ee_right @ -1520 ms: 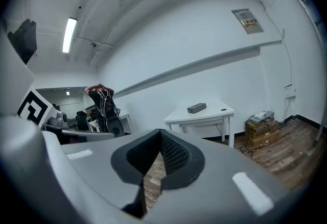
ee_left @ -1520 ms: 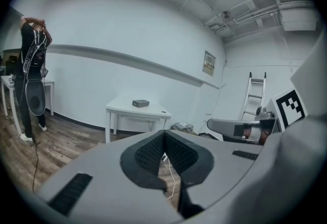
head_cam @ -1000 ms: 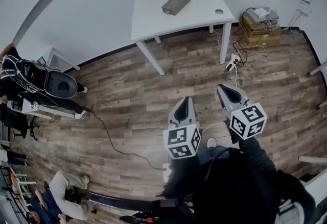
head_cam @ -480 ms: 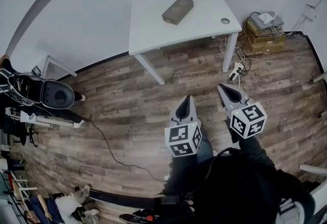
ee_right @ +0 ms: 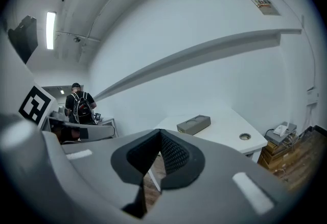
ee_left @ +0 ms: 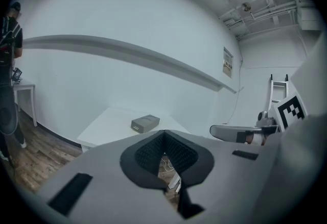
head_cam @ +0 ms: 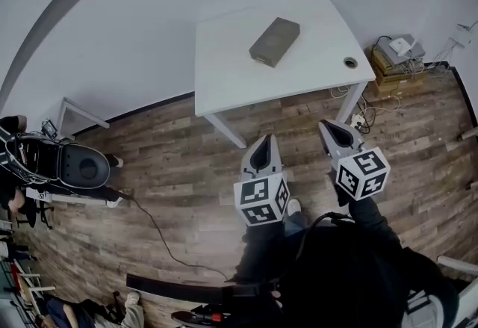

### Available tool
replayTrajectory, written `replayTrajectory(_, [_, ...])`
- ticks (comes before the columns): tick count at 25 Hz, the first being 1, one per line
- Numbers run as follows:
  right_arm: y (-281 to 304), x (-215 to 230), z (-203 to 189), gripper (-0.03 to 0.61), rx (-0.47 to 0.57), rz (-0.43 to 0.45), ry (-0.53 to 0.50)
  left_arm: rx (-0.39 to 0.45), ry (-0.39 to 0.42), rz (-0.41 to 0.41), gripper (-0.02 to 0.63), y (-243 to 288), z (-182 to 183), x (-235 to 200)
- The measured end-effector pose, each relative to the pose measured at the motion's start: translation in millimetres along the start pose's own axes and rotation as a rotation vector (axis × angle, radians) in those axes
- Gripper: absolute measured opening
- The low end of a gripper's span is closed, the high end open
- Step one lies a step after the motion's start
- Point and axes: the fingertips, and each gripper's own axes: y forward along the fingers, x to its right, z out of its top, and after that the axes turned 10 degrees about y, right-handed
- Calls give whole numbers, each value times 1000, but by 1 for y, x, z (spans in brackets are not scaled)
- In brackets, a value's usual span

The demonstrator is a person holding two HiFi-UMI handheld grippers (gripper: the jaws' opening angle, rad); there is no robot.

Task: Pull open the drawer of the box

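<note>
Box (head_cam: 274, 41) lies on white table (head_cam: 224, 65) above wood-plank floor (head_cam: 179, 162).

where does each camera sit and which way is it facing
Head view: on the person's head, looking steeply down at the table and the box on it; shows the left gripper, the right gripper and dark sleeves.
Left gripper view: rides the left gripper, looks along its shut jaws toward the table; the right gripper shows at the right.
Right gripper view: rides the right gripper, faces the same table; the left gripper shows at the left.
Both gripper views share the box on the table.
</note>
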Motion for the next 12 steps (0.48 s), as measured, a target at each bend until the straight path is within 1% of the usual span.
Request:
replayTrajectory(3, [34,10,6,-9,-11,-19,7,-19,-16,-16,0,34,2,-19])
replayTrajectory(7, [65,24,11,-9,-32,-25,-1,-39,-31,-34,0,67,0,-28])
replayTrajectory(12, [109,50,20,-11,-56,-12,0,-63,-59,-14,0,113,-1,-46])
